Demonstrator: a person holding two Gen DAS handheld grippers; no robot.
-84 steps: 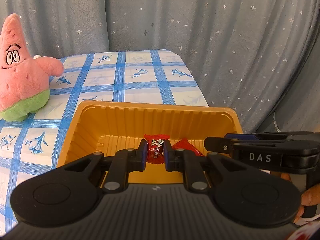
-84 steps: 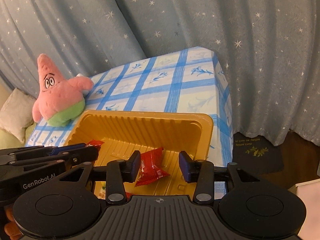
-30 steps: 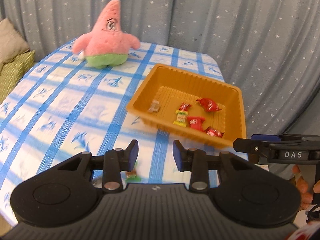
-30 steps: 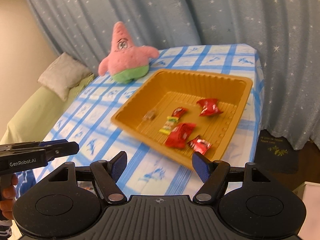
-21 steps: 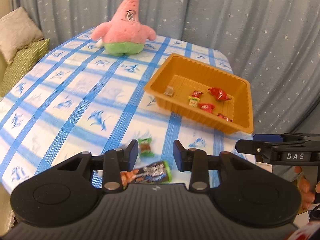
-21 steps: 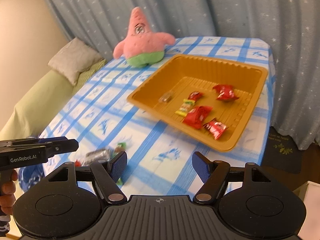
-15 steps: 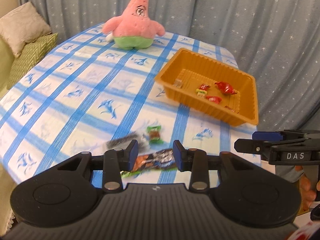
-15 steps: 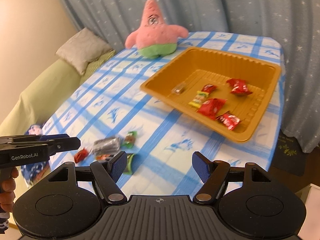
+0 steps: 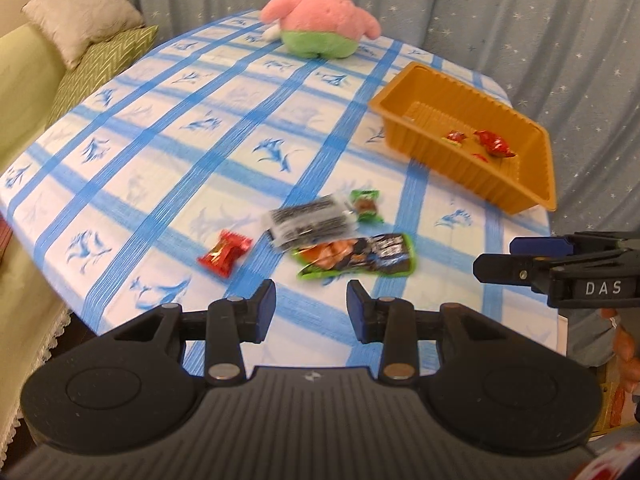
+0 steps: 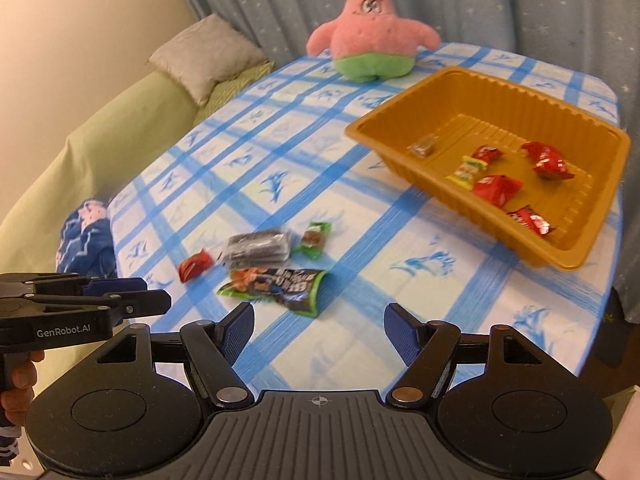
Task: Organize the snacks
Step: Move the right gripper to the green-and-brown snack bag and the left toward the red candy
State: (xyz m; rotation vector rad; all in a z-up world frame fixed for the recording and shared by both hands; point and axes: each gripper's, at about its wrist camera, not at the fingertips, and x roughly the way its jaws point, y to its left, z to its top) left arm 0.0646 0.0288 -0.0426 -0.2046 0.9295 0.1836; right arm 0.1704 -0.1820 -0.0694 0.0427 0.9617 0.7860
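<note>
A ribbed, slightly glossy orange plastic tray (image 10: 500,92) sits on a matt woven checked cloth (image 10: 280,152) covering the bench. Loose snacks (image 10: 276,282) in shiny crinkled foil and plastic wrappers lie on the cloth, near a fuzzy plush toy (image 10: 372,40). Both grippers' bodies are matt black plastic with ridged grips.

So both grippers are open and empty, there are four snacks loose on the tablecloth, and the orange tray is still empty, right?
Not quite: the orange tray is not empty. The right wrist view shows six wrapped snacks in it. The rest holds: left gripper and right gripper are open and empty, with four snacks loose on the tablecloth.
</note>
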